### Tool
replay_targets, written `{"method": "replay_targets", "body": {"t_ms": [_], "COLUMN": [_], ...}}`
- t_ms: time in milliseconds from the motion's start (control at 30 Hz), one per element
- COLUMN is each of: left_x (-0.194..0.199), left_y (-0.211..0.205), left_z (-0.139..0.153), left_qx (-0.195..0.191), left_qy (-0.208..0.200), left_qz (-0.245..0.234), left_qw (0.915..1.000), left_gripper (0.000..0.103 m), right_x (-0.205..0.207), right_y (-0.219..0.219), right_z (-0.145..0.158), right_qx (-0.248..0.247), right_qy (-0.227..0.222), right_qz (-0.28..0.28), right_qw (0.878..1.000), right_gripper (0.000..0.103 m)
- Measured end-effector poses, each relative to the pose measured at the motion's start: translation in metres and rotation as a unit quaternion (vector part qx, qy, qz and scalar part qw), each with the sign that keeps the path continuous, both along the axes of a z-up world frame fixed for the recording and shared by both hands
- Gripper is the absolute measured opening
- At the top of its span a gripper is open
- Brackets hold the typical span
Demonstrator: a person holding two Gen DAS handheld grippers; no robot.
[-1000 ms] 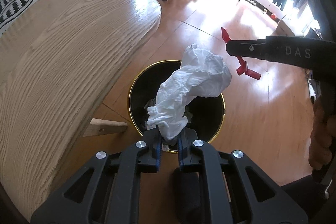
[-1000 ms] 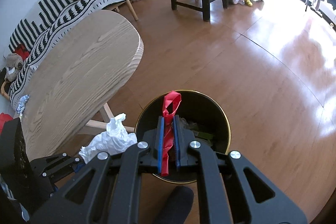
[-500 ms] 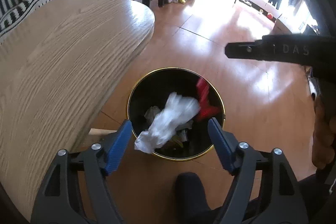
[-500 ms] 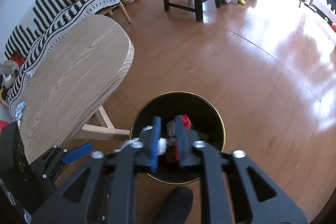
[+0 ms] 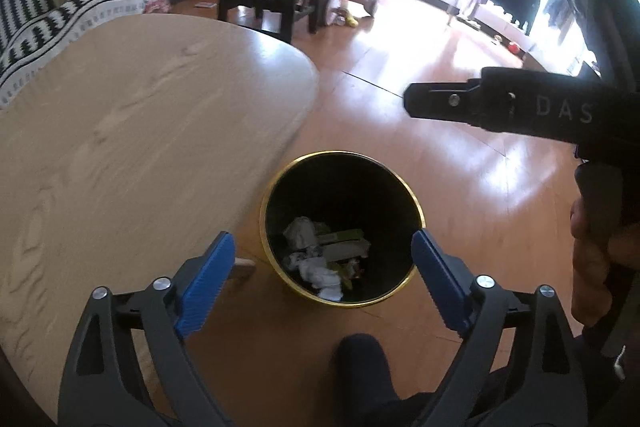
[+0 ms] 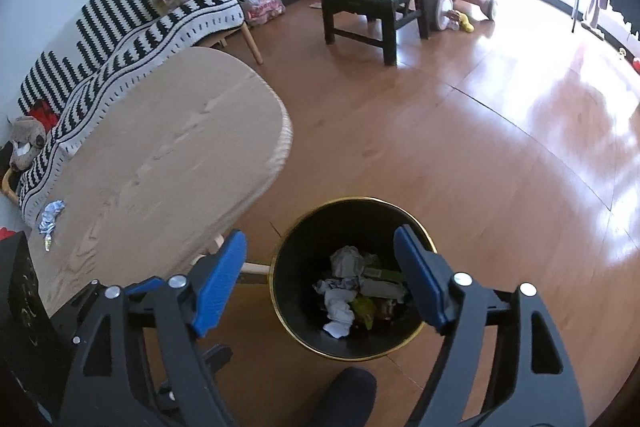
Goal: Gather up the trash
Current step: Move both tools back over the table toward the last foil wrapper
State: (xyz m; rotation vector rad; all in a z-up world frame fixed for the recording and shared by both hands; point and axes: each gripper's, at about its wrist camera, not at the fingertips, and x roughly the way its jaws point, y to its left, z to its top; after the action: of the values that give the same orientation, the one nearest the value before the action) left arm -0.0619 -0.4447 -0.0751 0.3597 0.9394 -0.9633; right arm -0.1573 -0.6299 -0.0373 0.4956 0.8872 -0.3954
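Wooden floor carries the bin [image 5: 342,227] at lower centre beside the desk [image 5: 140,147]; both claws, left [image 5: 323,267] and right [image 6: 320,273], have just been opening, empty, above it to drop trash [image 6: 340,287].

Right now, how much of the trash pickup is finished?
Done: crumpled paper and other scraps lie in the black bin. In hand: nothing; the left gripper and right gripper have just opened, with nothing between their jaws. Left: a silvery wrapper on the wooden table.
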Motion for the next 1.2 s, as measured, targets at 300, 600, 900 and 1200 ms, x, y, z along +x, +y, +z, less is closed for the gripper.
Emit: {"method": "replay_targets", "body": {"t_ms": [300, 600, 900, 1200], "left_x": [0.057, 0.125, 0.155, 0.218], "left_y": [0.108, 0.266, 0.341, 0.359], "left_z": [0.037, 0.043, 0.033, 0.010], "left_qx": [-0.007, 0.002, 0.006, 0.006], "left_qy": [-0.033, -0.033, -0.026, -0.006], "left_qz": [0.105, 0.285, 0.358, 0.393], "left_qw": [0.9939, 0.9579, 0.9332, 0.9197], "left_gripper": [0.093, 0.093, 0.093, 0.092], "right_x": [0.055, 0.139, 0.202, 0.259], "right_y": [0.071, 0.194, 0.303, 0.349], "right_z": [0.032, 0.050, 0.056, 0.043], "right_qx": [-0.007, -0.011, 0.001, -0.001], "right_qy": [-0.021, -0.031, -0.046, -0.033], "right_qz": [0.064, 0.175, 0.266, 0.303], "right_qw": [0.998, 0.984, 0.963, 0.952], "right_gripper": [0.084, 0.085, 0.085, 0.085]}}
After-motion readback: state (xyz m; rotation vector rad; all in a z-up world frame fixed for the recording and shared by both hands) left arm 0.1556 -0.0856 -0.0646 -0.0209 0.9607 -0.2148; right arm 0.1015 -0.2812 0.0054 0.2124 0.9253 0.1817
